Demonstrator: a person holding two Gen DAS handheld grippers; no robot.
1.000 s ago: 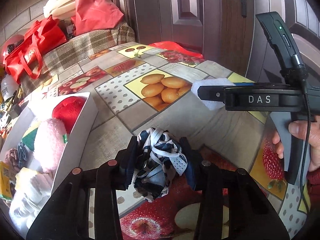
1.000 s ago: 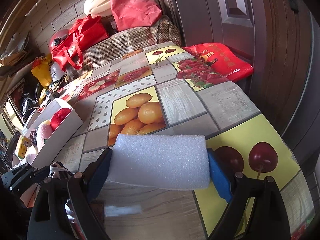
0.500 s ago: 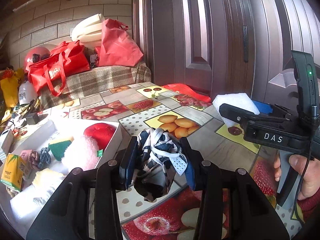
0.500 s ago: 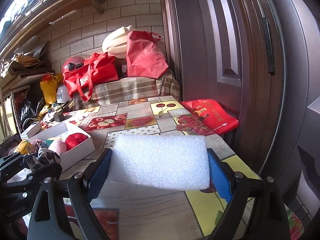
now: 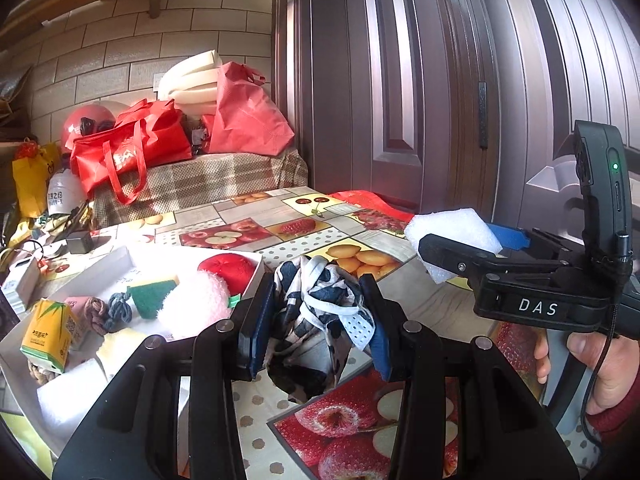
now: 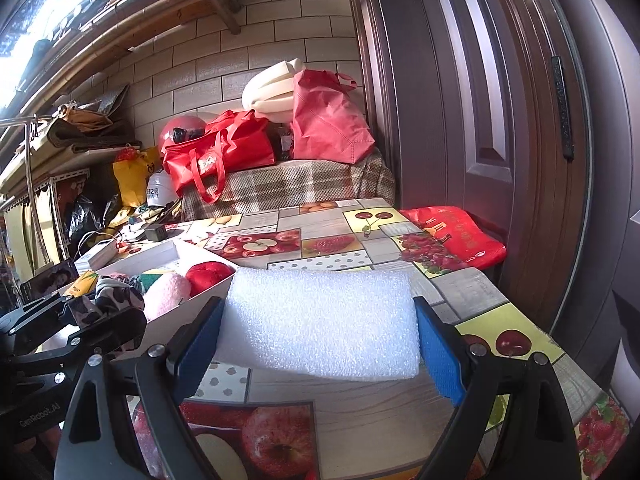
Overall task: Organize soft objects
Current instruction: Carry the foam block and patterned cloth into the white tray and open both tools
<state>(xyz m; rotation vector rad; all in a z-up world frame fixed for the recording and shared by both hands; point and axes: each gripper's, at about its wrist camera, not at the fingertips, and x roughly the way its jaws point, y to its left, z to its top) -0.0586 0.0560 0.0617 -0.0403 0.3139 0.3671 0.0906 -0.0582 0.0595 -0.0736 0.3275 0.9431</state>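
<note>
L gripper (image 5: 320, 320) clamps cloth (image 5: 320, 304), R gripper (image 6: 320, 328) clamps foam (image 6: 320, 320), both lifted off table (image 6: 360, 412), prob for box (image 5: 120, 258).

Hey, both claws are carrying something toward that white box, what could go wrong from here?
The left claw pinches only the top of the black-and-white cloth; its hanging tail might snag the white box wall. The right claw holds the white foam block by its ends, so it may twist loose. The box already looks crowded around the pink pompom, so the foam might not fit flat.
</note>
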